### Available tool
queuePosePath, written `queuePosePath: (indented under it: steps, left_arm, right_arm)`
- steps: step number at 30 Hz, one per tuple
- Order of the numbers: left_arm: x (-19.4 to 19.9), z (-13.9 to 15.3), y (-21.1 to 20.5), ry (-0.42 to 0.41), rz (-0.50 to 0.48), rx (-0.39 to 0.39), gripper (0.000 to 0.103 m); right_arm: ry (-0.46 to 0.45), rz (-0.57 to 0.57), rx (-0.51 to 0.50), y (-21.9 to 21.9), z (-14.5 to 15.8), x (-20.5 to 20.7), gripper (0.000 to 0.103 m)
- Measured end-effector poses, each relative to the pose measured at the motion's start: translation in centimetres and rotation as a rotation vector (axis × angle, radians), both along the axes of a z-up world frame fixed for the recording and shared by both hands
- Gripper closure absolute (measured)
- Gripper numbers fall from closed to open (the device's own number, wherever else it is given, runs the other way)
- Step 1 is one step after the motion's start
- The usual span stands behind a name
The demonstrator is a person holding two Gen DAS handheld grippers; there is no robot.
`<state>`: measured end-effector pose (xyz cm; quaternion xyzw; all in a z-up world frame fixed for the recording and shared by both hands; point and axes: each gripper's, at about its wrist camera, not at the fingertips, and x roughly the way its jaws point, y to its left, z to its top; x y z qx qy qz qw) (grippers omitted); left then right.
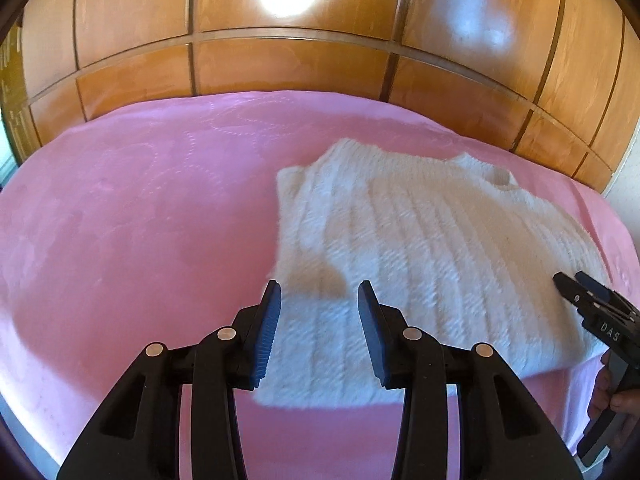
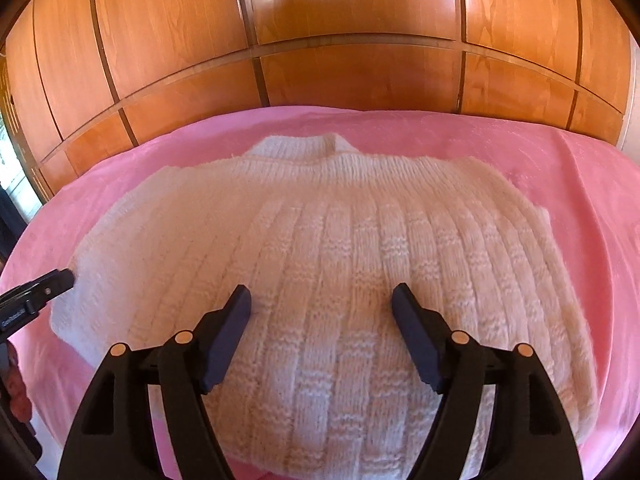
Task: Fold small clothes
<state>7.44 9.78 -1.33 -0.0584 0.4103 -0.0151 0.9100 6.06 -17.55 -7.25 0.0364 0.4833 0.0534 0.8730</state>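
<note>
My left tongs (image 1: pixel 319 294) are matte black plastic with round silver rivets and ribbed blue pads (image 1: pixel 266 332). My right tongs (image 2: pixel 321 298) look the same but with coppery rivets; white "DAS" lettering shows at the left view's right edge, beside bare fingers (image 1: pixel 610 396).

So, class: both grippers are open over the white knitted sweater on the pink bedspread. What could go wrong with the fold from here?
1. The sweater is thick and fuzzy; fingers might pinch only the top layer, so the fold drags unevenly.
2. The left gripper is at the sweater's edge and could catch the bedspread too.
3. The right gripper hovers mid-body, not at an edge.
</note>
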Motion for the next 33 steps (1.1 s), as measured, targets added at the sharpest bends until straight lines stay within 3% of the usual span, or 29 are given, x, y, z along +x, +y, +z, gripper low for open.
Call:
queuePosePath:
  steps: [7, 17, 19, 21, 27, 29, 31, 33]
  left_arm:
    - [-1.9, -1.1, 3.1, 0.041, 0.040, -0.043, 0.064]
    - [-2.9, -2.5, 5.9, 0.040, -0.056, -0.304, 0.064]
    - [-2.5, -2.7, 5.4, 0.037, -0.086, -0.336, 0.077]
    - [-2.0, -2.8, 4.7, 0.037, -0.094, -0.305, 0.098]
    - [-2.5, -4.0, 5.9, 0.069, -0.026, -0.321, 0.099]
    - [-2.7, -4.2, 5.6, 0.063, -0.022, -0.290, 0.099]
    - [-2.5, -3.1, 4.7, 0.062, -0.009, -0.235, 0.096]
    - [-2.4, -1.6, 3.9, 0.030, 0.003, -0.195, 0.083]
  right_arm:
    - [-0.047, -0.018, 0.000, 0.2, -1.2, -0.1, 0.016]
    - [-0.074, -0.019, -0.010, 0.4, -1.4, -0.4, 0.015]
    - [-0.076, -0.020, -0.010, 0.4, -1.4, -0.5, 0.015]
    - [-0.077, -0.019, -0.010, 0.4, -1.4, -0.5, 0.015]
    - [-0.089, -0.020, -0.002, 0.4, -1.5, -0.7, 0.015]
    - [-0.091, -0.017, -0.004, 0.4, -1.5, -0.7, 0.014]
    - [-0.092, -0.015, -0.002, 0.3, -1.6, -0.6, 0.014]
    - [-0.093, -0.016, -0.001, 0.4, -1.6, -0.6, 0.014]
